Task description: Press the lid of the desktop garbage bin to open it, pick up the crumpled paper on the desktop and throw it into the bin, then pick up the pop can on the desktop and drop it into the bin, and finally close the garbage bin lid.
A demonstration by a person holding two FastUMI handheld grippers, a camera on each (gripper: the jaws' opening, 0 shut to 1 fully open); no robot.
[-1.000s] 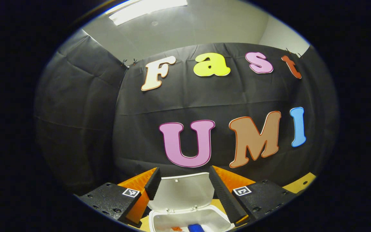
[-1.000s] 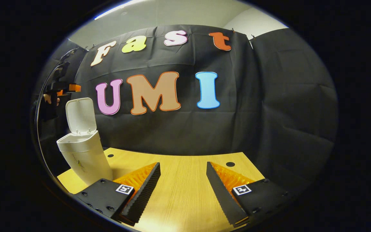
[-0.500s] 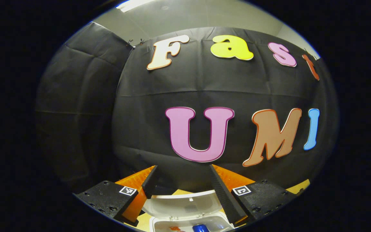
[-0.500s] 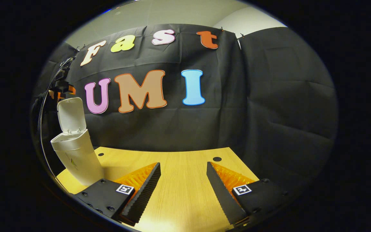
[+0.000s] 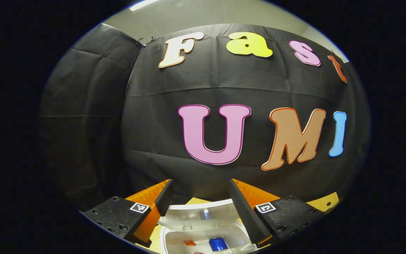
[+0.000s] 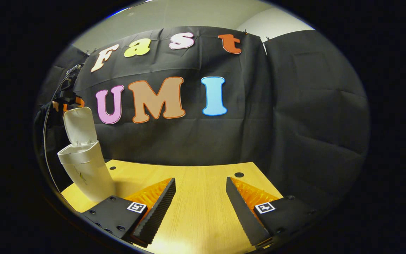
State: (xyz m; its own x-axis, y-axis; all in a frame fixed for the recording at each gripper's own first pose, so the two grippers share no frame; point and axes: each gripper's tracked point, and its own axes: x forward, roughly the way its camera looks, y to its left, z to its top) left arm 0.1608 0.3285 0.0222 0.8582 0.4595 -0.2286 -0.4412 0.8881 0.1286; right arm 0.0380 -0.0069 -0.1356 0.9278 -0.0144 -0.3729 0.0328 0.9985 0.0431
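The left claw (image 5: pixel 198 192), released, is hanging over the tilting white plastic lid (image 5: pixel 200 214) at 12 o'clock above the blue pop can (image 5: pixel 218 244) lying binned, closing being left.

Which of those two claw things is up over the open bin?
The left gripper: the open bin and its raised lid sit right between its fingers. The right gripper is over bare table, away from the bin.

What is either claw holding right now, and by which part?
Nothing. The left claw is open above the white plastic bin's raised lid; the right claw is open over the wooden table.
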